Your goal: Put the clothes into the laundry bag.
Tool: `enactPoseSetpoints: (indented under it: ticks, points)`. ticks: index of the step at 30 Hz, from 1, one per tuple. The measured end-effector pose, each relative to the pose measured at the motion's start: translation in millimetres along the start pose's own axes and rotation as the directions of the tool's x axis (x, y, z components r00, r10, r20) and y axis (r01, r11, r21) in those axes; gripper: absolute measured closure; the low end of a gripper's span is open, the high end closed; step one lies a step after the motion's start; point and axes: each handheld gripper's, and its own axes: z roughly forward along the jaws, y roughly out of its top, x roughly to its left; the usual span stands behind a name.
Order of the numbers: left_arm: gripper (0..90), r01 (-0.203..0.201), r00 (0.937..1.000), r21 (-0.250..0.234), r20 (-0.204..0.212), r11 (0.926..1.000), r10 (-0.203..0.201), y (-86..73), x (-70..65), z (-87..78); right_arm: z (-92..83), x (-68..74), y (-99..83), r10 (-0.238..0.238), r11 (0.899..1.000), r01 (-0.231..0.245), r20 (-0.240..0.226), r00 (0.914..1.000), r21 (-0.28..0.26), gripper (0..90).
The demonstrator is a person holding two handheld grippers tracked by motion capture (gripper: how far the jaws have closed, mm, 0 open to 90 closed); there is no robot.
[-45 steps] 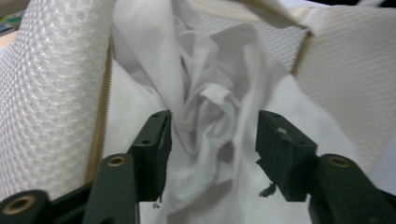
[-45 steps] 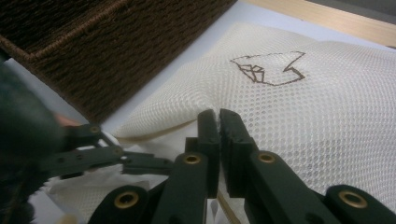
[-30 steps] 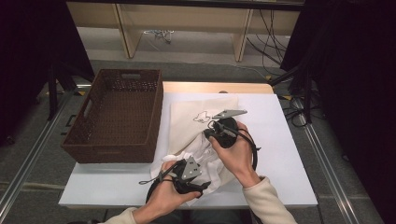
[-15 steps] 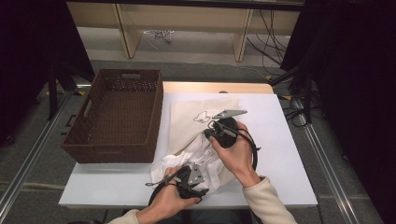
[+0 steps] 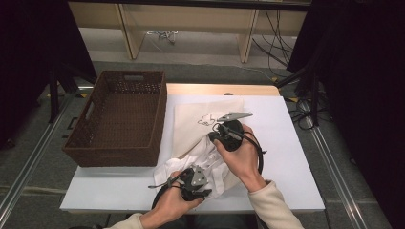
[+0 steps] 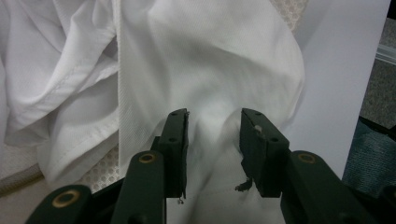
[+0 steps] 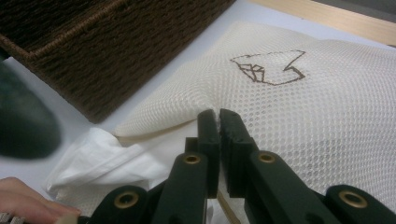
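A cream mesh bag (image 5: 200,119) with a dark outline print lies on the white table (image 5: 286,143). A crumpled white garment (image 5: 191,160) spills from its near end. My left gripper (image 5: 204,168) points into the garment (image 6: 210,56). The jaws of this left gripper (image 6: 214,114) have just been closing. They stand part open with a raised fold of white cloth between them. My right gripper (image 5: 212,137) is shut on the mesh bag's (image 7: 303,107) edge, and this right gripper (image 7: 218,114) has its jaws nearly together.
A brown wicker basket (image 5: 119,114) stands on the table's left side, close to the bag, its wall (image 7: 93,46) just beyond the bag's edge. Bare white tabletop lies to the right of the bag. Cables trail on the floor beyond the table.
The left hand has shifted slightly at the table's front and the white cloth beside it has bunched out more. The right hand has stayed put on the bag.
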Motion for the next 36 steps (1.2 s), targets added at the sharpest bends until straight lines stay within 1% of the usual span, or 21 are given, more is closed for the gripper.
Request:
enactPoseSetpoints:
  ticks: [7, 13, 17, 18, 19, 20, 21, 22, 23, 24, 25, 26, 27, 28, 29, 32, 33, 34, 35, 36]
  points:
    - [69.9, 0.006, 0.9999, 0.002, 0.012, 1.0, -0.006, 0.7, -1.6, 0.2, 0.4, -0.2, 0.0, -0.005, 1.0, 0.005, -0.001, 1.0, -0.003, 88.5]
    - [77.8, 0.009, 0.9999, 0.007, 0.009, 0.9999, -0.009, 1.6, -1.6, -0.4, 0.4, -0.1, 0.0, -0.007, 1.0, 0.007, -0.001, 1.0, -0.003, 88.5]
    - [83.2, 0.011, 0.9999, 0.0, 0.008, 0.9999, -0.011, 1.9, -1.6, -1.2, 0.6, -0.2, -0.1, -0.01, 1.0, 0.01, -0.006, 0.9999, -0.004, 88.6]
    - [83.9, 0.013, 0.9998, -0.007, 0.015, 0.9999, -0.013, 2.1, -0.8, -1.4, 0.6, -0.1, 0.0, -0.011, 1.0, 0.011, -0.006, 0.9999, -0.005, 88.6]
    - [84.5, 0.017, 0.9997, -0.011, 0.02, 0.9998, -0.017, 2.7, -0.4, -3.0, -0.7, 0.7, 0.3, -0.001, 1.0, 0.001, -0.006, 1.0, 0.0, 88.6]
    - [85.0, 0.027, 0.9995, -0.023, 0.015, 0.9994, -0.027, 3.5, -0.3, -4.2, -0.8, 0.9, 0.3, 0.0, 1.0, 0.0, -0.005, 1.0, 0.0, 88.5]
    - [85.1, 0.029, 0.9995, -0.031, 0.015, 0.9991, -0.029, 4.2, 0.3, -5.3, -0.7, 1.1, 0.3, 0.0, 1.0, 0.0, -0.004, 1.0, -0.003, 88.6]
    - [85.2, 0.041, 0.999, -0.048, 0.018, 0.998, -0.04, 5.5, 1.3, -7.2, -0.8, 1.2, 0.3, 0.0, 1.0, 0.0, -0.002, 1.0, -0.003, 88.5]
    - [85.2, 0.041, 0.9991, -0.056, 0.013, 0.9976, -0.041, 6.5, 1.9, -8.6, 0.3, 0.9, 0.1, -0.01, 1.0, 0.01, -0.004, 0.9999, -0.012, 88.5]
    - [85.3, 0.05, 0.9987, -0.068, 0.013, 0.9964, -0.05, 8.2, 2.4, -10.4, -0.4, 1.1, 0.2, -0.007, 1.0, 0.007, 0.001, 1.0, -0.008, 88.6]
    - [85.3, 0.056, 0.9984, -0.077, 0.018, 0.9955, -0.054, 9.6, 3.4, -11.4, -0.3, 2.8, 0.0, 0.024, 1.0, -0.024, -0.004, 0.9997, -0.003, 88.5]
    - [85.3, 0.06, 0.9981, -0.089, 0.012, 0.9942, -0.06, 11.2, 3.8, -12.7, -0.5, 2.0, 0.2, 0.008, 1.0, -0.008, 0.001, 1.0, -0.004, 88.5]
    - [85.3, 0.06, 0.9982, -0.096, 0.008, 0.9936, -0.06, 12.2, 4.3, -13.4, -0.8, 2.7, 0.1, 0.022, 1.0, -0.022, 0.001, 0.9997, 0.0, 88.5]
    - [85.4, 0.064, 0.998, -0.105, 0.009, 0.9924, -0.063, 14.1, 5.4, -14.2, -0.5, 1.3, 0.4, -0.004, 1.0, 0.004, 0.001, 1.0, -0.006, 88.5]
    - [85.4, 0.066, 0.9978, -0.114, 0.006, 0.9913, -0.065, 15.5, 6.5, -14.6, -0.6, 2.1, 0.2, 0.009, 1.0, -0.009, 0.001, 1.0, -0.004, 88.5]
    - [85.4, 0.071, 0.9972, -0.137, -0.01, 0.9881, -0.073, 21.2, 9.8, -16.7, 0.1, 2.4, 0.1, 0.005, 1.0, -0.005, -0.007, 1.0, -0.01, 88.6]
    - [85.4, 0.071, 0.9973, -0.141, -0.006, 0.9874, -0.073, 22.9, 11.5, -17.0, 0.2, 2.3, 0.2, 0.005, 1.0, -0.005, -0.005, 1.0, -0.013, 88.6]
    - [85.3, 0.068, 0.9972, -0.158, -0.02, 0.9851, -0.072, 25.4, 13.2, -16.6, 0.1, 2.4, 0.1, 0.006, 1.0, -0.006, -0.005, 1.0, -0.011, 88.6]
    - [85.4, 0.072, 0.9967, -0.165, -0.027, 0.9837, -0.077, 27.5, 14.7, -16.5, 0.1, 2.5, 0.2, 0.005, 1.0, -0.005, -0.004, 1.0, -0.012, 88.5]
    - [85.4, 0.075, 0.9959, -0.167, -0.037, 0.9831, -0.083, 30.1, 16.6, -16.1, 0.0, 3.5, 0.0, 0.02, 1.0, -0.02, -0.008, 0.9998, -0.01, 88.6]
